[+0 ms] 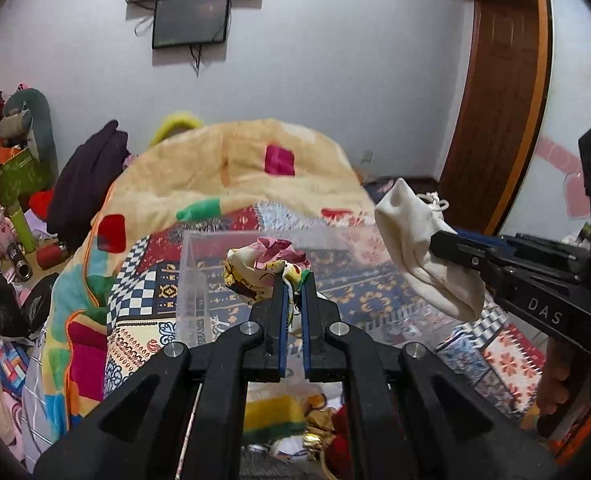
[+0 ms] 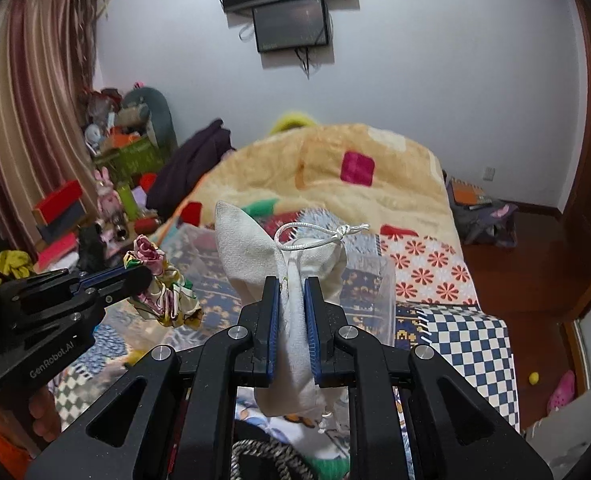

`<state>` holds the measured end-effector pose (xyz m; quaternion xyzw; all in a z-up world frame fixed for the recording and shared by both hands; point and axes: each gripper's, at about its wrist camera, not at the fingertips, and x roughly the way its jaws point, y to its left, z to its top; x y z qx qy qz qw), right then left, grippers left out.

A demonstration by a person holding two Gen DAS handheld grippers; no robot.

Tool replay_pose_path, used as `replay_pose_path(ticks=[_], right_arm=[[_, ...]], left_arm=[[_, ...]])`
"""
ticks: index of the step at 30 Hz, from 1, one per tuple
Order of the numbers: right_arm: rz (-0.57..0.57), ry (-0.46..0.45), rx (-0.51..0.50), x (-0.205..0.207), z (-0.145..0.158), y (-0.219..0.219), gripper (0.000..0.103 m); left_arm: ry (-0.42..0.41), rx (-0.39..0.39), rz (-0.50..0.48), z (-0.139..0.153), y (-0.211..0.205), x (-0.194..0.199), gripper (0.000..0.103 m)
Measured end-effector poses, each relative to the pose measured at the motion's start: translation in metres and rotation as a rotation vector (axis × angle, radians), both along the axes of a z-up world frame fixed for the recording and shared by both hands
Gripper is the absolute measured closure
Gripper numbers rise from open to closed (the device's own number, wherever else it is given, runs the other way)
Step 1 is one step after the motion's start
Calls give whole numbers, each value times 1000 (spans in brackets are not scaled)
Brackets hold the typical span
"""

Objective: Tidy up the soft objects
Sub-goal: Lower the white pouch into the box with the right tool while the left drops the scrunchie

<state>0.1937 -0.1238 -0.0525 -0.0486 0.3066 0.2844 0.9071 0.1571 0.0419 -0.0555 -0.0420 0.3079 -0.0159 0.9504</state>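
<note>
Above the bed, both tongs carry cloth toward the clear bin (image 1: 199,280). The left gripper (image 1: 294,280) is pinched on a floral scarf (image 1: 255,264), bunched at its twelve o'clock; the right gripper (image 2: 291,284) is pinched on a cream pouch (image 2: 255,248), whose cord (image 2: 319,234) loops at one o'clock. Risks, as I judge them: the scarf is held by a thin edge and could slip out; the pouch's dangling bottom or cord may snag the bin's rim; the two loads, close together, could tangle.
</note>
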Motion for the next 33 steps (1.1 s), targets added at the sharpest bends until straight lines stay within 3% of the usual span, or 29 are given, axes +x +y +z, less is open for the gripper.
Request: replay_pose_path(ticks=[8,16,21,28,33], right_arm=[[0,78,-104,20,-26,18,91],[10,152,-148,27,-40,26,86],[14,126,-148,20,-35,26,58],[-11,38,-102,3,-8,13,37],[-7,-8,-40,-13,11,2,25]], left_arm=[[131,-5,-3,-32,1,32,98],[158,-12,4,-39,2,36,94],[143,-17,3,-33,4,29,68],[66,-7,13,-12,5,5,52],[-19,35,34,7,7,-22,36]])
